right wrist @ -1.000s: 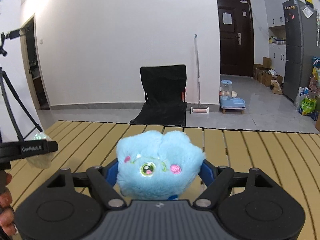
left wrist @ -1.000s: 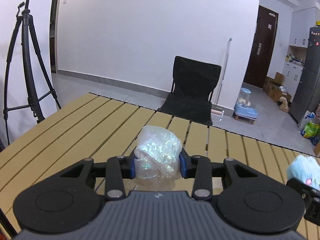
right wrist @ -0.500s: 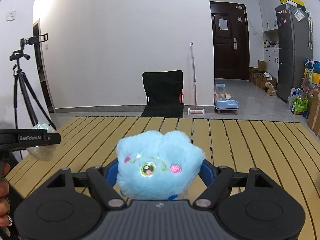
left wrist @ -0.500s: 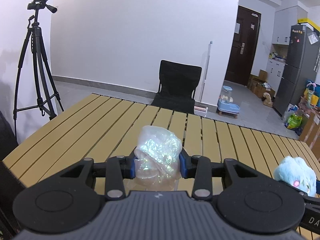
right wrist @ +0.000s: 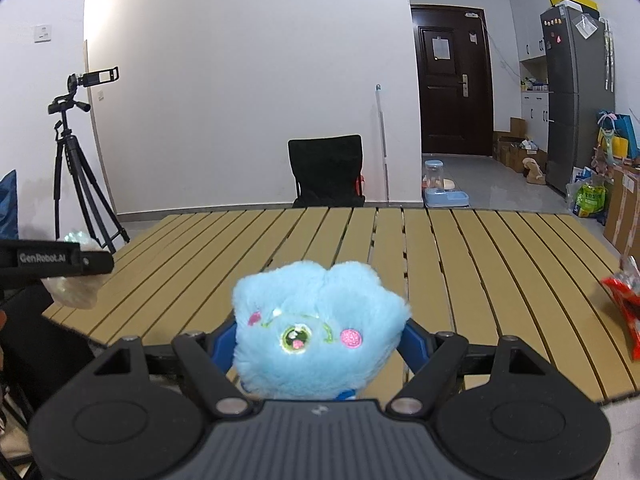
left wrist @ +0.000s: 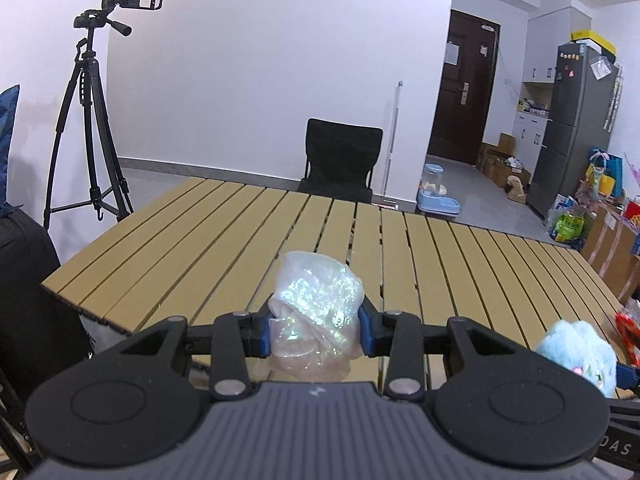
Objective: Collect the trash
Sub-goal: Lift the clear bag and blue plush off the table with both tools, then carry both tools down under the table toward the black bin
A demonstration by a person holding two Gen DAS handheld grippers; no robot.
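My left gripper (left wrist: 316,330) is shut on a crumpled ball of clear, glittery plastic wrap (left wrist: 318,304), held above the near edge of the slatted wooden table (left wrist: 224,240). My right gripper (right wrist: 318,346) is shut on a fluffy light-blue plush toy (right wrist: 316,328) with a green eye and pink cheeks. The plush also shows at the right edge of the left wrist view (left wrist: 576,356). The left gripper with its wrap shows at the far left of the right wrist view (right wrist: 72,276). A red snack wrapper (right wrist: 626,304) lies on the table's right edge.
A black folding chair (right wrist: 328,172) stands behind the table's far edge. A camera tripod (left wrist: 88,128) stands at the left. A dark bag (left wrist: 32,300) sits by the table's left corner. A fridge (right wrist: 580,92), boxes and bags fill the right side of the room.
Both grippers have pulled back and risen from the table, each still holding its object. More of the table shows, and the red wrapper has come into view at the right.
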